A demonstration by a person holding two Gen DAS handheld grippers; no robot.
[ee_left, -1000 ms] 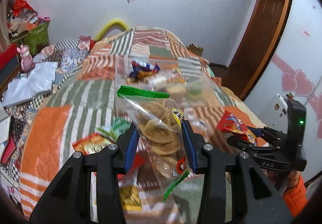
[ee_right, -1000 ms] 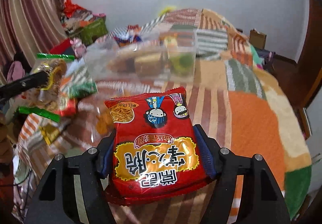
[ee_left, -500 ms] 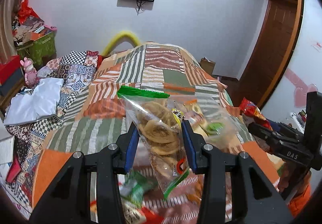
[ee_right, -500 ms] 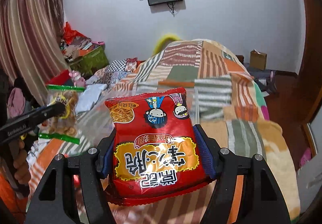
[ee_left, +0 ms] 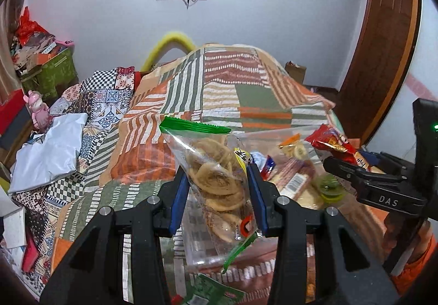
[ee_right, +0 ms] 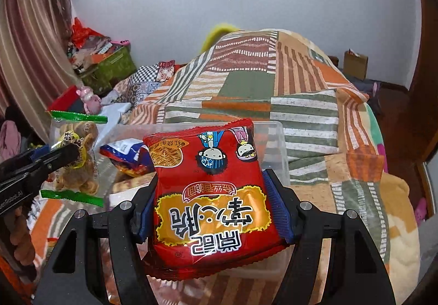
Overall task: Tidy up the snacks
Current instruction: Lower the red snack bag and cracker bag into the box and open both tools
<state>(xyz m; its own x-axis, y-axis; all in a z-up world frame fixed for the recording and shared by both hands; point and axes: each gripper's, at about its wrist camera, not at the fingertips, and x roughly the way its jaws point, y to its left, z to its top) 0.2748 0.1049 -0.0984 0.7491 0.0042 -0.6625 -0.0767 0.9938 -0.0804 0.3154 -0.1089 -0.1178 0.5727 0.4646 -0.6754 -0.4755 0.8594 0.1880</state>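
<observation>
1. Since a second ago, I have carried both grippers across the bed: the clear plastic bin (ee_right: pixel 279 140), which then lay well ahead of them, now sits directly beyond and below both sets of fingers. Each grip is unchanged.
2. The left gripper (ee_left: pixel 217 190) stays clamped, at a narrow opening, on the clear cookie bag (ee_left: pixel 216 176). The bag stands upright between the blue pads, with its green sealed strip above the fingertips and a green tail below them.
3. The right gripper (ee_right: pixel 209 195) stays clamped on the red noodle packet (ee_right: pixel 210 190), jaws about half spread. The packet is puffy, glossy and printed upside down in this view, and its crimped top edge reaches past the fingertips.
4. Bin contents, as I read them: a blue-and-orange packet (ee_right: pixel 127 157) just left of the right gripper's fingers, a green round item (ee_left: pixel 330 184) and several wrapped bars. The other items are blurred.
5. The bin is rectangular, transparent and thin-walled. It rests on a patchwork blanket (ee_left: pixel 227 88) of striped orange, green and brown panels.
6. Both grippers point forward and down over the bin. The left wrist view shows the right one at its right edge with an orange sleeve (ee_left: pixel 416 275) behind it.
7. More loose snack packets lie on the blanket below the left gripper, among them a green packet (ee_left: pixel 216 294).
</observation>
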